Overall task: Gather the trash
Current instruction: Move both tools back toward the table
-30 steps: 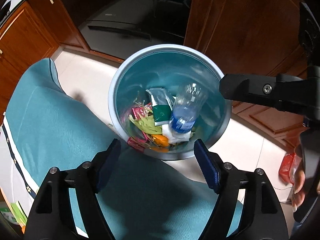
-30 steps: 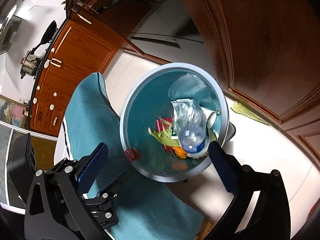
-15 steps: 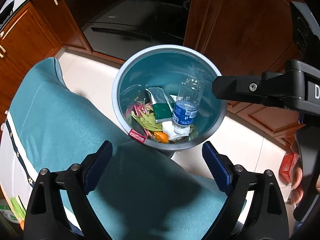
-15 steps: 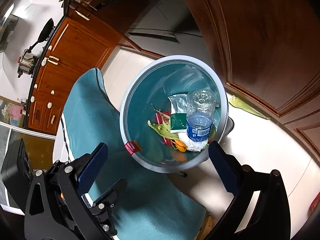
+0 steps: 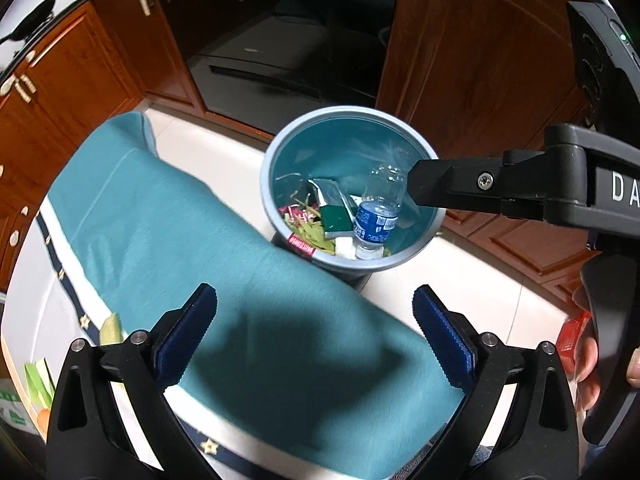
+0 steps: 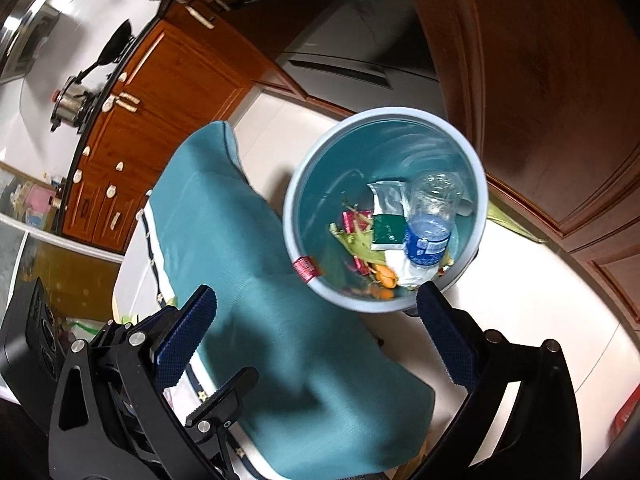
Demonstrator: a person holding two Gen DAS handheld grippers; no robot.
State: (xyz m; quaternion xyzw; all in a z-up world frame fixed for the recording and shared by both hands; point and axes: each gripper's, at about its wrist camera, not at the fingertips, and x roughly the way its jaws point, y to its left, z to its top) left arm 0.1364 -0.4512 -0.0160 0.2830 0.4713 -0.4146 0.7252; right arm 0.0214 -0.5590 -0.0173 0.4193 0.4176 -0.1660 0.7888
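A clear plastic bottle [image 5: 378, 210] with a blue label is lying tilted inside the round blue bin [image 5: 280, 148], its cap end down among the other rubbish and its base leaning toward the bin's far wall. Just beside it in the bin a green and white packet [image 5: 334, 216] is resting, with pink wrappers [image 6: 354, 220], green vegetable scraps [image 5: 310, 232] and an orange bit [image 6: 386, 276] around it. A red label [image 6: 307, 269] is hanging on the bin's near rim. The bin is standing on the pale tiled floor [image 5: 460, 280], touching the edge of the table, which is draped in a teal cloth [image 5: 200, 240]. Beyond the bin, wooden cabinets [image 5: 460, 60] are lining the floor. The left claw [image 5: 314, 338] is hovering over the cloth on the near side of the bin, its jaws having just been opening, now spread wide with nothing between them. The right claw [image 6: 316, 338] is likewise standing released and empty above the bin's near rim.
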